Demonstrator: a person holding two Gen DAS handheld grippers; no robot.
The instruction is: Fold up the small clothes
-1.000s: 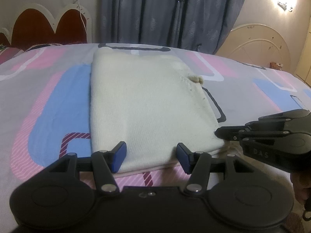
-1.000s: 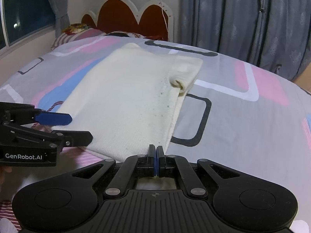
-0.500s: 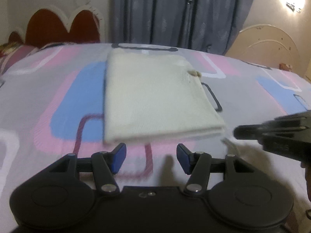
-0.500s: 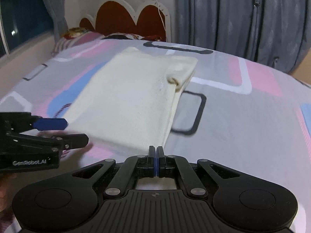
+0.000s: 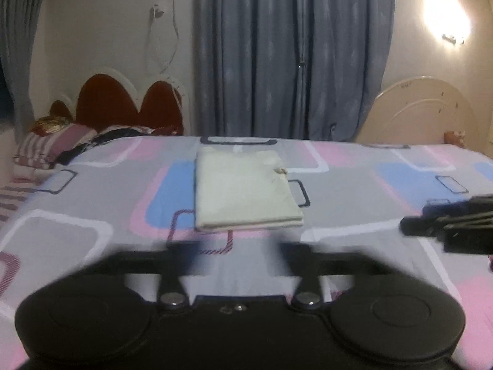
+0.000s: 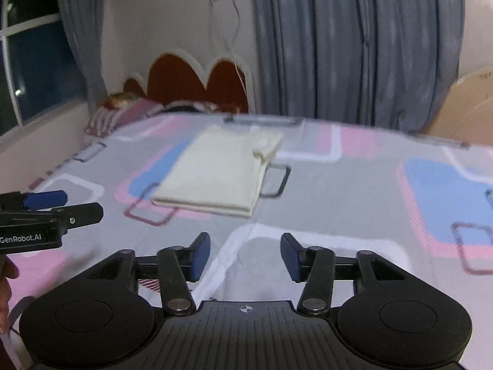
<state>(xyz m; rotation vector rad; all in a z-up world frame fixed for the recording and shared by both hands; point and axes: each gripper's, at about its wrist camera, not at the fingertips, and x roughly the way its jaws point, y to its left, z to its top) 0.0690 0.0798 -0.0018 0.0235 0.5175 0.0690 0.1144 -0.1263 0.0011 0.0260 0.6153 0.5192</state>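
Dim indoor light, glaring wall lamp [image 5: 446,23] upper right, left gripper [image 5: 238,252] fingers motion-smeared, right view blurred, fisheye bending edges

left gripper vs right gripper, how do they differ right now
The right gripper shows sharply in its own view, jaws wide open with blue pads plain. The left gripper is motion-blurred in its own view, pads unreadable, though the right view shows it open. Both hold nothing, short of the folded cream cloth.
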